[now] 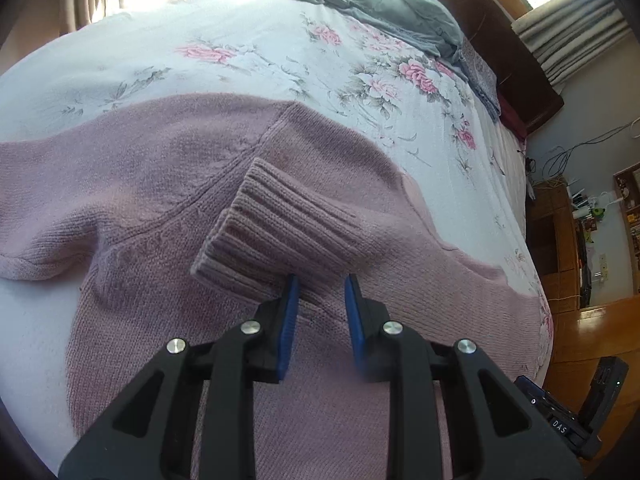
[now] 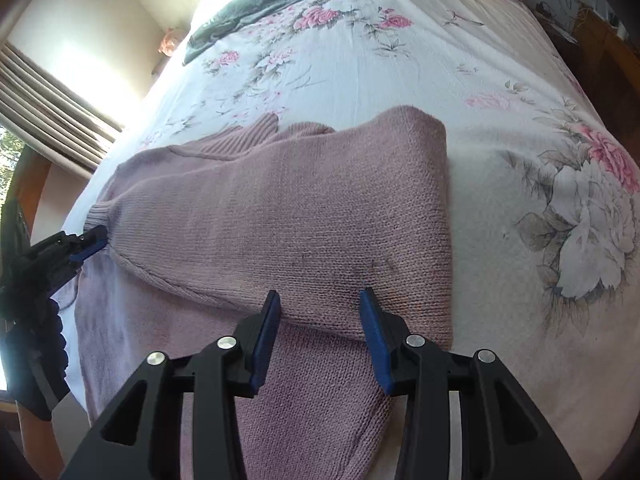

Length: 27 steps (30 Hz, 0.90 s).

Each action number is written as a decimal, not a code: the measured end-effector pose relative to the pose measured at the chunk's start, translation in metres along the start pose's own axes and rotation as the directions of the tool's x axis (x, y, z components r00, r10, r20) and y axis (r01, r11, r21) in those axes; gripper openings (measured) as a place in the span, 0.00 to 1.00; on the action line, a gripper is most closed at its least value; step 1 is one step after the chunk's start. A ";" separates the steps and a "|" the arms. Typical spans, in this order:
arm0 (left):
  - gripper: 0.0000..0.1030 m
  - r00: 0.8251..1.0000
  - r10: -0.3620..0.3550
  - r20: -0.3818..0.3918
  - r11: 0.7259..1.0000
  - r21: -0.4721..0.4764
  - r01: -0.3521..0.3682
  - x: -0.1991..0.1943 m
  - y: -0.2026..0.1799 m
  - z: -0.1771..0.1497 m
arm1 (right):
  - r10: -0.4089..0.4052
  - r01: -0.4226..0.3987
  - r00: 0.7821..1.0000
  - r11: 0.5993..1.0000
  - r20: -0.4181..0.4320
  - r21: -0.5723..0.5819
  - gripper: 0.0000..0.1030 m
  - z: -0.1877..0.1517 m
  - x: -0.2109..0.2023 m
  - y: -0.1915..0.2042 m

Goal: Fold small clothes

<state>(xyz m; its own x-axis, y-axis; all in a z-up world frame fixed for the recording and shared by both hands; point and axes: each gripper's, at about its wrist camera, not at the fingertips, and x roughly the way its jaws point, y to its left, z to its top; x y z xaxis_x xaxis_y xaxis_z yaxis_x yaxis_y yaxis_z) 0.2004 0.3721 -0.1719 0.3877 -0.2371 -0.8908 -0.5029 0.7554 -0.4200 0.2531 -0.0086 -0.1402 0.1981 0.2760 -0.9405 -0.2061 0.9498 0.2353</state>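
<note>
The sweater (image 2: 288, 208) lay flat on the bed (image 2: 500, 92), one sleeve folded across its body, probably to narrow it for the next fold. The left tongs (image 1: 320, 284) sat released just behind the ribbed cuff (image 1: 272, 232), gripping nothing. The right tongs (image 2: 318, 300) hung spread over the near edge of the folded sleeve, also empty, seemingly ready to pinch it.

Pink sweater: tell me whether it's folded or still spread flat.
Partly folded. The pink sweater has one sleeve laid across its body and a side turned over, but its lower part still lies spread on the bed.
</note>
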 end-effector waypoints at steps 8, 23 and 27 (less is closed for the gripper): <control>0.41 0.993 -0.102 0.052 0.993 -0.052 0.105 -0.034 0.032 -0.010 | 0.052 -0.051 0.997 0.999 0.064 -0.016 0.49 -0.008 -0.030 0.012; 0.60 0.960 0.182 0.212 0.877 -0.478 -0.061 -0.164 0.333 -0.037 | 0.096 -0.094 0.994 0.994 0.045 -0.054 0.65 -0.075 -0.025 0.080; 0.57 0.947 0.132 0.294 0.823 -0.565 0.061 -0.174 0.393 -0.026 | 0.057 -0.055 0.998 0.997 0.040 -0.058 0.65 -0.083 -0.018 0.092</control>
<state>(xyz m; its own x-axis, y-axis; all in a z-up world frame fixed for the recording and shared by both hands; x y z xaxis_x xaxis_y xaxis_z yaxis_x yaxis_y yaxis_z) -0.0846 0.6946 -0.1866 0.5279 0.0548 -0.8475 -0.8267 0.2618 -0.4980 0.1512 0.0619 -0.1215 0.2239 0.3354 -0.9151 -0.2715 0.9232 0.2720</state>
